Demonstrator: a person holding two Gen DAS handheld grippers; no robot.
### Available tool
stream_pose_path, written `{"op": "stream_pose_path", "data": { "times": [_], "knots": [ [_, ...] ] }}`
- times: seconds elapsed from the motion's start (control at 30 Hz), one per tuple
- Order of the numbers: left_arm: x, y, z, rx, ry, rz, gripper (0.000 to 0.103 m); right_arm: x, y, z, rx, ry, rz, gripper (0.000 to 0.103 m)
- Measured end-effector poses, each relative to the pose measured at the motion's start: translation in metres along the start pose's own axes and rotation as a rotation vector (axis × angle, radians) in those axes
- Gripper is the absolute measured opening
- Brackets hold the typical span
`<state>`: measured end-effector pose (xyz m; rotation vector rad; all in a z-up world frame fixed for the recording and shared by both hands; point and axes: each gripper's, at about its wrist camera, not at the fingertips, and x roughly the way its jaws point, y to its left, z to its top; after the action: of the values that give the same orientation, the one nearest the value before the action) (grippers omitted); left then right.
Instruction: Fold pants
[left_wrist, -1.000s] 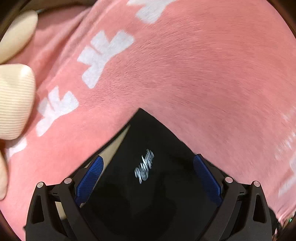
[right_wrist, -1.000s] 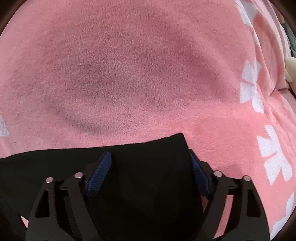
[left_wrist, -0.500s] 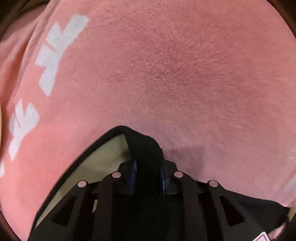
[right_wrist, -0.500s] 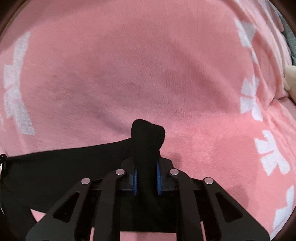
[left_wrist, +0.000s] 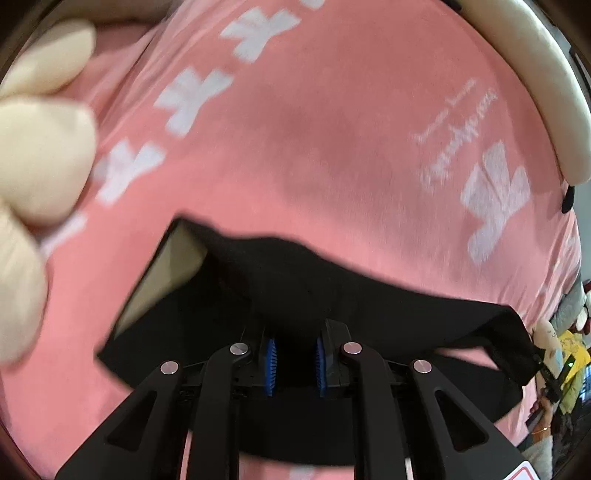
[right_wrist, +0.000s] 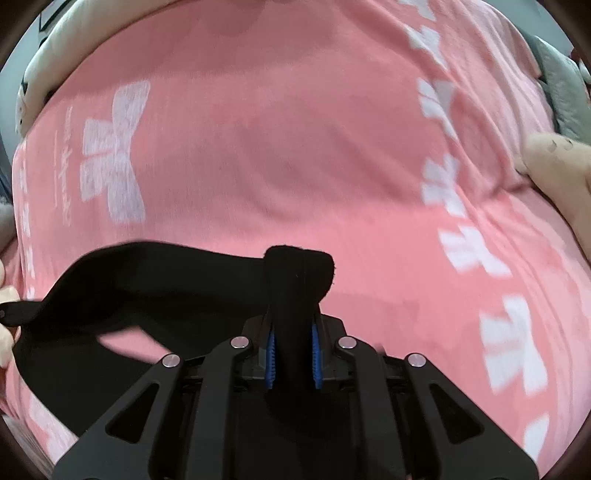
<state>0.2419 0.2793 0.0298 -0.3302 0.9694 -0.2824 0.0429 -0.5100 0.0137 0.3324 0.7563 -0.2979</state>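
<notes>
The black pants (left_wrist: 295, 280) hang lifted above the pink blanket (left_wrist: 332, 110), stretched between my two grippers. A beige inner lining (left_wrist: 166, 273) shows at their left end. My left gripper (left_wrist: 294, 363) is shut on a bunched fold of the pants. My right gripper (right_wrist: 293, 363) is shut on the other end of the pants (right_wrist: 295, 280), where a black tab of cloth sticks up past the blue pads (right_wrist: 270, 363). The cloth sags in a band to the left in the right wrist view.
The pink blanket with white cross marks (right_wrist: 114, 155) covers the bed. Cream plush cushions (left_wrist: 40, 155) lie at the left. A cream pillow edge (left_wrist: 535, 74) is at the far right; a grey cushion (right_wrist: 557, 81) and cream plush (right_wrist: 561, 173) lie right.
Both grippers shut on the pants about half a second ago. Since then they have lifted the pants off the blanket and pulled back, so more of the bed shows.
</notes>
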Motion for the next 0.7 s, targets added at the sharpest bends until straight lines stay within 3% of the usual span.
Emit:
{"op": "stream_pose_path", "data": {
  "times": [0.03,0.1,0.17,0.2,0.27,0.43,0.57,0.7],
  "knots": [
    [0.003,0.004,-0.012,-0.009,0.028,0.02,0.018,0.0,-0.004,-0.01,0.01,0.03,-0.008,0.019],
    [0.007,0.007,-0.031,-0.03,0.058,0.029,0.031,-0.001,-0.014,-0.031,0.02,0.057,-0.087,0.035],
    [0.004,0.012,-0.047,-0.074,0.072,0.033,0.038,-0.009,-0.022,-0.042,0.045,0.062,-0.177,0.057],
    [0.002,0.012,-0.054,-0.114,0.071,0.014,0.05,-0.02,-0.027,-0.046,0.076,0.053,-0.206,0.058],
    [0.0,0.009,-0.059,-0.183,0.069,-0.036,0.063,-0.041,-0.029,-0.049,0.11,0.02,-0.189,0.06],
    [0.015,0.012,-0.067,-0.438,0.069,-0.22,0.07,-0.091,0.004,-0.043,0.134,-0.04,-0.05,0.071],
    [0.049,0.013,-0.06,-0.52,0.111,-0.207,0.071,-0.087,0.029,-0.039,0.13,0.009,0.033,0.079],
    [0.068,0.017,-0.054,-0.567,0.115,-0.178,0.068,-0.048,0.039,-0.04,0.169,0.117,0.078,0.079]
  ]
}}
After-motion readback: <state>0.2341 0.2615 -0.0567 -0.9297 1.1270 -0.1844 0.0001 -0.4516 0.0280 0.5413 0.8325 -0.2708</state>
